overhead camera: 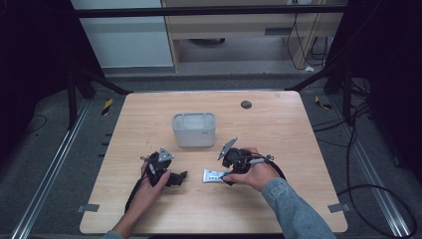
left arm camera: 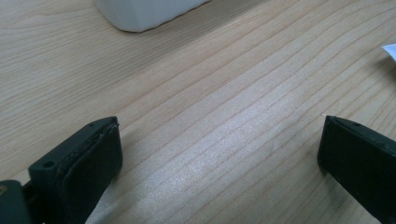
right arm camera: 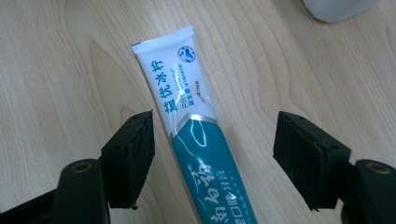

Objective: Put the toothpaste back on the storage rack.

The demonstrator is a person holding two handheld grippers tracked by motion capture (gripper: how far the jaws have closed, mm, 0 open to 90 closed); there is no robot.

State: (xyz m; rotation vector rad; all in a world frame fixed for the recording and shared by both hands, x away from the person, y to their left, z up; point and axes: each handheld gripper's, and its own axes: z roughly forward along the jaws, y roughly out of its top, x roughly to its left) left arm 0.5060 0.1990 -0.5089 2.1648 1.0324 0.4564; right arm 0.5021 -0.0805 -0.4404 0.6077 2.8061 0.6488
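A white rectangular container (overhead camera: 194, 129) stands upright near the centre of the light wooden worktop (overhead camera: 278, 124). A small dark round disc (overhead camera: 246, 104) lies near the far edge, well apart from it.

A light wood table (overhead camera: 278, 124) is set on a grey carpeted floor (overhead camera: 59, 164). Metal rails (overhead camera: 47, 174) are laid along the floor at both sides. Black frame struts (overhead camera: 99, 82) are braced at the far corners, with yellow-black tape marks (overhead camera: 107, 106) beside them. Black cables (overhead camera: 368, 189) are trailed across the floor at right. A white panel (overhead camera: 124, 35) and a pale wood cabinet (overhead camera: 239, 25) are seen behind. Both sides are left in darkness.
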